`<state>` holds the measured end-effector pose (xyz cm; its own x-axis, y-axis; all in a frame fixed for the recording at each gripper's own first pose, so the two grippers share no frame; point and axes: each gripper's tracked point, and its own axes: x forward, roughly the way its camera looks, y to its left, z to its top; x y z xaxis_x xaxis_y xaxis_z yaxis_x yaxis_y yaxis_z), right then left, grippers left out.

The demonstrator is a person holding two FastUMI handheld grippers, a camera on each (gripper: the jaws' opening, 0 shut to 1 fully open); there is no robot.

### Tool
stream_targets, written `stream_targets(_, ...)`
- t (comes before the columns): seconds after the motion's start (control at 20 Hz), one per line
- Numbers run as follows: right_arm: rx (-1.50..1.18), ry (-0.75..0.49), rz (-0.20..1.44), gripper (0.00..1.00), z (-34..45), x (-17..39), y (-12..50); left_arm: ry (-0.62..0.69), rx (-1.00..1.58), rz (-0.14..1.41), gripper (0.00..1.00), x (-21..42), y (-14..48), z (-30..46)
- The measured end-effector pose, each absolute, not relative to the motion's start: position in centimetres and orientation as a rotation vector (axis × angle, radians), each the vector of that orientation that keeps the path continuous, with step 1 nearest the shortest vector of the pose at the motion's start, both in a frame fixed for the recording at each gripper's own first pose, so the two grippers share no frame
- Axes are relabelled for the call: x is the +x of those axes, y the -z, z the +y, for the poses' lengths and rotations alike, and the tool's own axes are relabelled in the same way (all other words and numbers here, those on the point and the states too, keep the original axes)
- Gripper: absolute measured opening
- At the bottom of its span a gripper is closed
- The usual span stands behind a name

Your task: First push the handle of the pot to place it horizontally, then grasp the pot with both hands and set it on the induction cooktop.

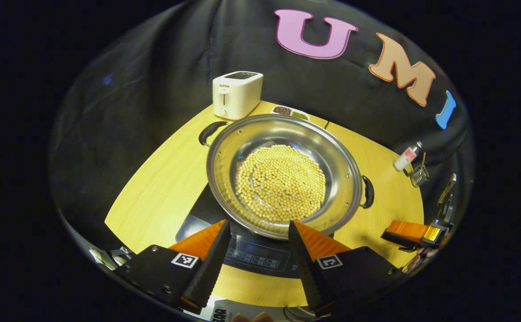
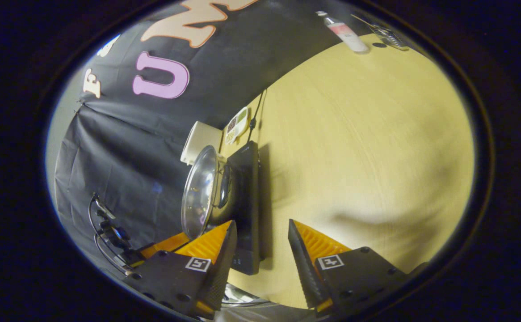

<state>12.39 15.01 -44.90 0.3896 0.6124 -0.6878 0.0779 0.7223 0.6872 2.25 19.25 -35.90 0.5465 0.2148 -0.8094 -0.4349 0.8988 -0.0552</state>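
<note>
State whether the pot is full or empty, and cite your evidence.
Partly filled. In the left gripper view the pot holds a single layer of pale beans covering its base, with bare steel wall showing up to the rim.

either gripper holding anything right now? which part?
Nothing held. Left gripper fingers are spread with an empty gap, short of the pot on the induction cooktop. Right gripper open over bare table.

Open table [image 1: 153, 188] surface at left of the left gripper view, between table edge and pot [image 1: 283, 176]. Passage behind pot blocked by toaster [image 1: 237, 94] and small dish [image 1: 291, 112]. Bottle [image 1: 407, 156] and wire rack [image 1: 419, 175] at far right edge. Broad bare tabletop at right in the right gripper view.
</note>
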Motion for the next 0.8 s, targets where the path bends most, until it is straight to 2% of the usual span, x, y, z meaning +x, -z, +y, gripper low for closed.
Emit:
stream_targets(0.05, 0.729, -0.374, 1.133, 0.65, 14.6, 12.4, 45.0, -0.390, -0.244, 0.915, 0.81, 2.3, 35.7, 18.9)
stream_targets(0.4, 0.702, -0.318, 1.151, 0.65, 10.2, 9.8, 47.4, -0.353, -0.245, 0.919, 0.81, 0.6, 35.7, 14.9)
stream_targets(0.5, 0.700, -0.286, 1.129, 0.55, 9.1, 9.4, 46.9, -0.321, -0.250, 0.938, 0.81, -0.4, 36.0, 13.3)
stream_targets(0.55, 0.689, -0.268, 1.105, 0.55, 8.2, 9.3, 46.2, -0.299, -0.247, 0.926, 0.81, -0.4, 35.7, 12.6)
stream_targets(0.6, 0.661, -0.251, 1.069, 0.66, 7.2, 9.4, 45.5, -0.276, -0.235, 0.896, 0.81, -0.1, 35.0, 12.0)
stream_targets(0.65, 0.617, -0.232, 1.028, 0.66, 6.1, 9.5, 44.6, -0.249, -0.214, 0.855, 0.81, 0.5, 34.0, 11.5)
stream_targets(0.7, 0.568, -0.212, 0.982, 0.54, 5.0, 9.4, 43.3, -0.226, -0.190, 0.808, 0.81, 1.2, 32.8, 11.0)
stream_targets(0.8, 0.472, -0.172, 0.859, 0.60, 2.7, 9.7, 39.1, -0.212, -0.138, 0.680, 0.81, 2.3, 29.5, 10.2)
